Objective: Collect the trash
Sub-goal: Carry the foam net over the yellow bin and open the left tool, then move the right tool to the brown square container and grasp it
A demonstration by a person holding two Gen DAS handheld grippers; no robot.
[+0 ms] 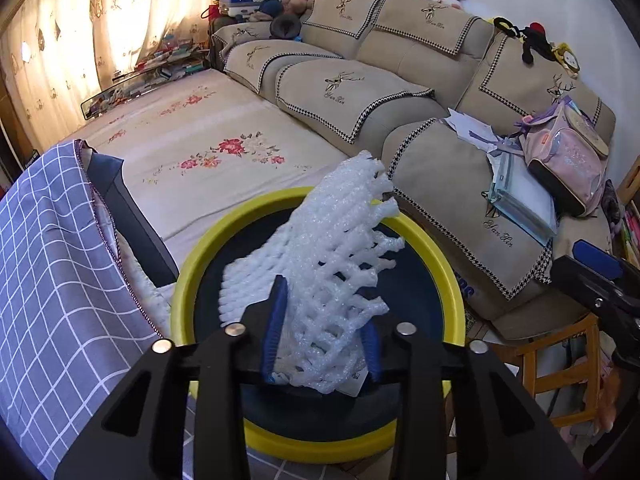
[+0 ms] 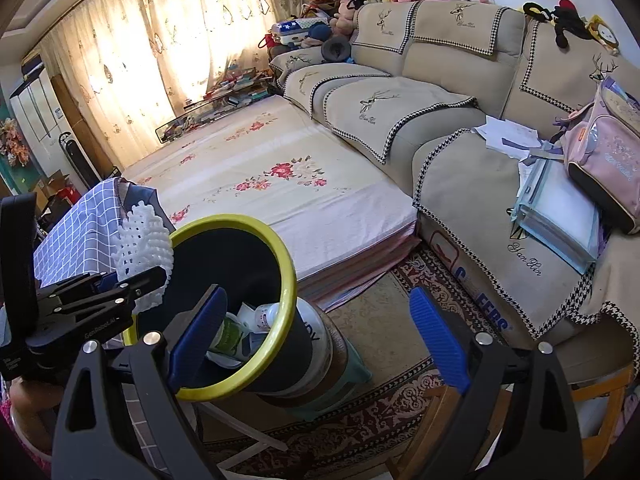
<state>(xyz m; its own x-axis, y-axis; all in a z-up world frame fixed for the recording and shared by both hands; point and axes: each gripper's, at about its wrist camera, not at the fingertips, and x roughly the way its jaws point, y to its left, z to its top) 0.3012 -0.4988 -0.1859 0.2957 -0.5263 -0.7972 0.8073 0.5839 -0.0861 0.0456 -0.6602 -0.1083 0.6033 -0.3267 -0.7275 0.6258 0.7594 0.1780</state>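
My left gripper is shut on a white foam net sleeve and holds it just above the mouth of the bin with the yellow rim. In the right wrist view the same foam net hangs at the left edge of the bin's yellow rim, held by the left gripper. Inside the bin lie a small bottle and wrappers. My right gripper is open and empty, its left finger over the bin's near rim.
A table under a blue checked cloth stands left of the bin. A flowered mattress and a beige sofa lie behind. A pink backpack and papers sit on the sofa. A patterned rug covers the floor.
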